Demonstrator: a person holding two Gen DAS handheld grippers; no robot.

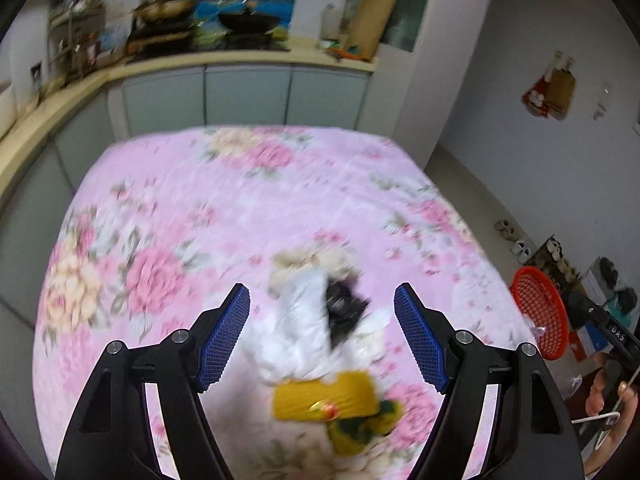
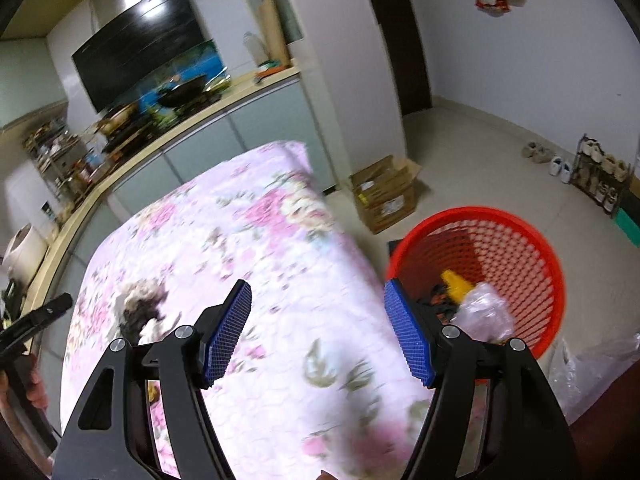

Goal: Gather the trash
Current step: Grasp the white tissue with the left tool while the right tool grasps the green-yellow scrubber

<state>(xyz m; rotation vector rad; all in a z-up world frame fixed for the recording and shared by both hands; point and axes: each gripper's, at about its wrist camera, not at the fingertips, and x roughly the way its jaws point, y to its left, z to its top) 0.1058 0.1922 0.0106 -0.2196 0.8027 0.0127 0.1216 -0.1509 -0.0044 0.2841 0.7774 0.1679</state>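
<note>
On the pink floral tablecloth (image 1: 240,200) lies a blurred heap of trash: a white crumpled wrapper (image 1: 300,328), a black piece (image 1: 344,308) and a yellow packet (image 1: 324,396). My left gripper (image 1: 322,332) hovers over this heap, open, its blue pads on either side and not pressing. My right gripper (image 2: 318,332) is open and empty above the table's right edge. Beside it on the floor stands the red mesh basket (image 2: 516,248), holding a yellow item (image 2: 454,282) and a clear plastic bag (image 2: 486,314). The same trash heap (image 2: 140,308) shows at the left of the right wrist view.
A kitchen counter (image 1: 200,60) with pans runs behind and left of the table. An open cardboard box (image 2: 384,192) sits on the floor near the basket. Shoes and a shoe rack (image 2: 600,172) line the far wall. A clear plastic bag (image 2: 592,368) lies beside the basket.
</note>
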